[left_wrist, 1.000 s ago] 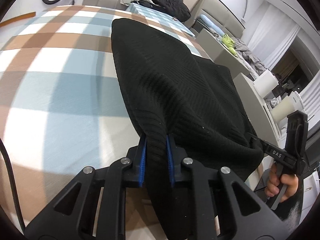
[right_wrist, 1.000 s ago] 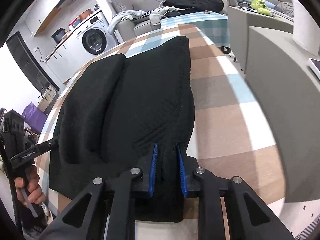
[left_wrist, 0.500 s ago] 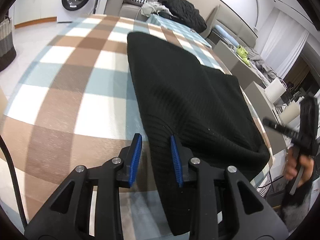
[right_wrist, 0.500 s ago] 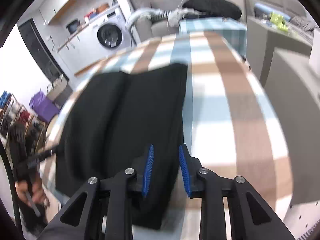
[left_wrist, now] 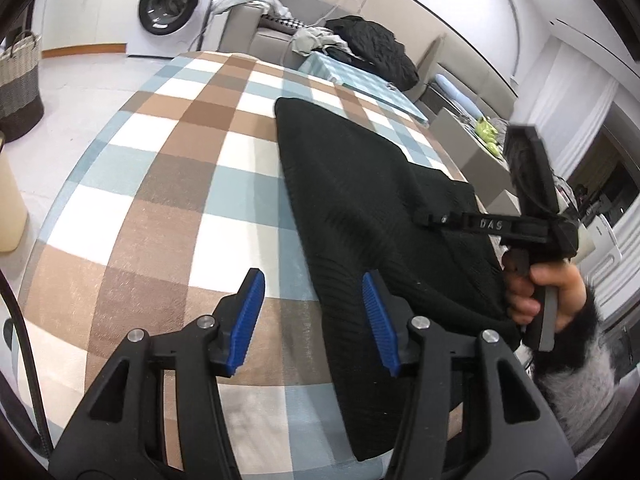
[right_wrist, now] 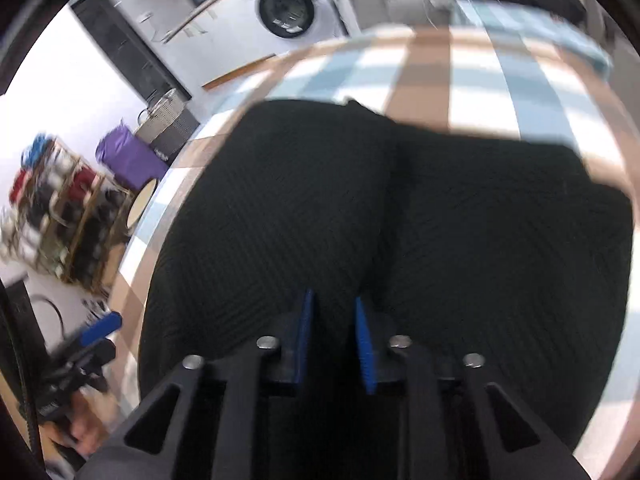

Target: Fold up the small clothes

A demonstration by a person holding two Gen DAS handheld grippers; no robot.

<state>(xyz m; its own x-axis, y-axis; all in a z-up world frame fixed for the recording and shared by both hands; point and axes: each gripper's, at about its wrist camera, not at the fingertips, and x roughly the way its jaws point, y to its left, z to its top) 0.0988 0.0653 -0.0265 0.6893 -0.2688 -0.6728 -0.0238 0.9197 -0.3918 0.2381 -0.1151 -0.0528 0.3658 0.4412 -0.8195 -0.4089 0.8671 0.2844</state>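
Observation:
A black ribbed knit garment (left_wrist: 360,200) lies folded lengthwise on the checked table (left_wrist: 180,160). My left gripper (left_wrist: 314,320) hovers over its near left edge. Its jaws are opening, and the blue pads (left_wrist: 250,320) touch nothing. In the left wrist view my right gripper (left_wrist: 424,218), held in a hand (left_wrist: 552,292), points over the garment's middle. The blurred right wrist view shows that gripper (right_wrist: 332,320) shut, close above the garment (right_wrist: 480,240) near its centre crease. I cannot tell if cloth is pinched. The left gripper (right_wrist: 92,340) shows at lower left.
A washing machine (left_wrist: 172,8) and a woven basket (left_wrist: 20,80) stand beyond the table's left side. A sofa piled with clothes (left_wrist: 368,48) lies behind the table. A cluttered shelf (right_wrist: 60,216) stands on the floor to the left.
Both grippers let go of the garment's near edge. The left one opened and drew back to the left. The right one swung left over the garment's middle, and its jaws narrowed.

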